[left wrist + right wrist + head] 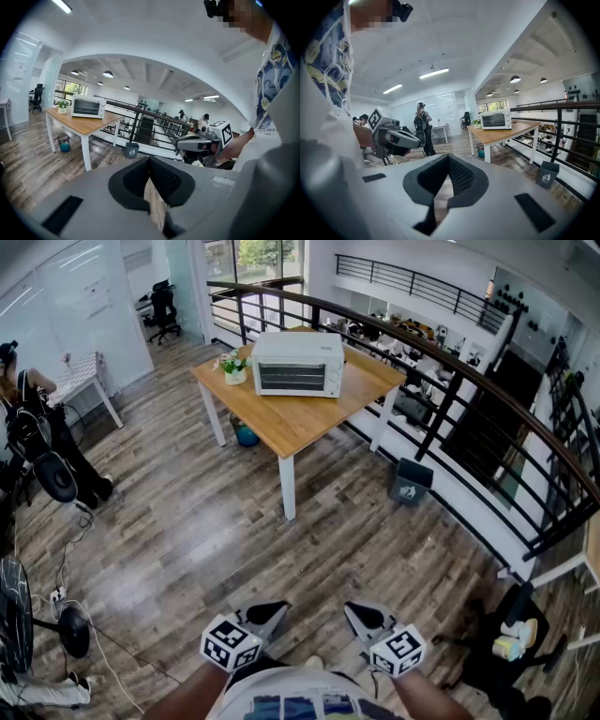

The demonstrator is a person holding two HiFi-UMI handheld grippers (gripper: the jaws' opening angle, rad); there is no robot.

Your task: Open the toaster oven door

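A white toaster oven (298, 363) stands with its door closed on a wooden table (309, 413), far ahead across the floor. It also shows small in the left gripper view, toaster oven (87, 106), and in the right gripper view, toaster oven (496, 119). Both grippers are held low, close to the person's body and far from the oven. My left gripper (272, 615) is shut, its pads meeting with nothing between them (150, 161). My right gripper (356, 613) is shut and empty too, its jaw tips touching (449, 159).
A small potted plant (232, 367) sits beside the oven. A blue bin (246, 435) stands under the table and a grey bin (411, 481) by the black railing (450, 362). A person with a backpack (28, 427) stands at left, near a fan (19, 615).
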